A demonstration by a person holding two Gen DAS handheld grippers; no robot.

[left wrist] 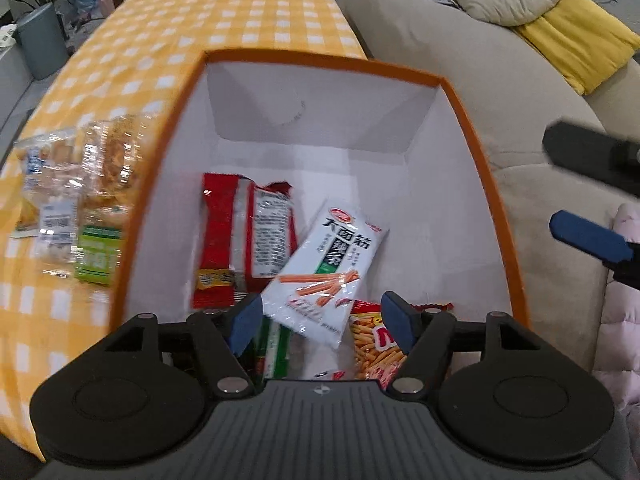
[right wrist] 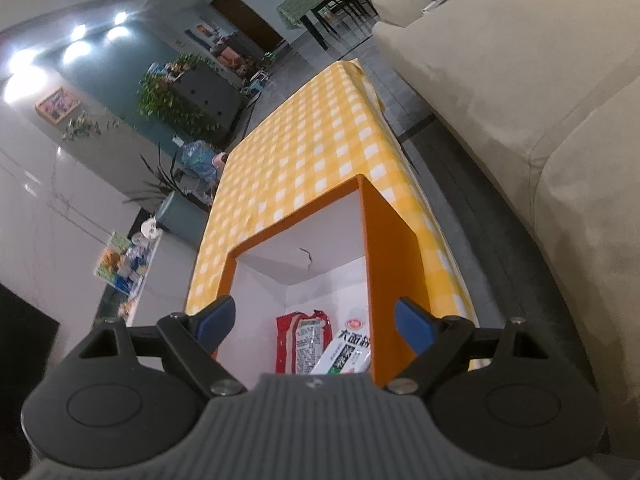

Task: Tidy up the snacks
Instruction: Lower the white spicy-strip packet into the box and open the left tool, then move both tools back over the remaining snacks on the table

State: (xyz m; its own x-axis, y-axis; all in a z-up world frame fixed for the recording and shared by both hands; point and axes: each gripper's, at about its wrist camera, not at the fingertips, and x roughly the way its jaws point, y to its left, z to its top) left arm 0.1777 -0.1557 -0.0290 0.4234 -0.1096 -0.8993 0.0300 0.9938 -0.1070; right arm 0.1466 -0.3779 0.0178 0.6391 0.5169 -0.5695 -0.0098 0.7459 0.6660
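Left gripper (left wrist: 322, 322) wide and empty above the near end of the orange box (left wrist: 484, 168); below it a white pack (left wrist: 324, 268) lies tilted across a red pack (left wrist: 248, 236), with a fries-print pack (left wrist: 376, 344) and a green-striped pack (left wrist: 276, 348) at the near wall. Right gripper (right wrist: 316, 322) also wide, empty, over the box's near edge, white and red packs visible inside. Outward: more clear-wrapped snacks (left wrist: 72, 196) sit on the checkered bench (left wrist: 240, 12) just left of the box, sofa (left wrist: 440, 48) to the right.
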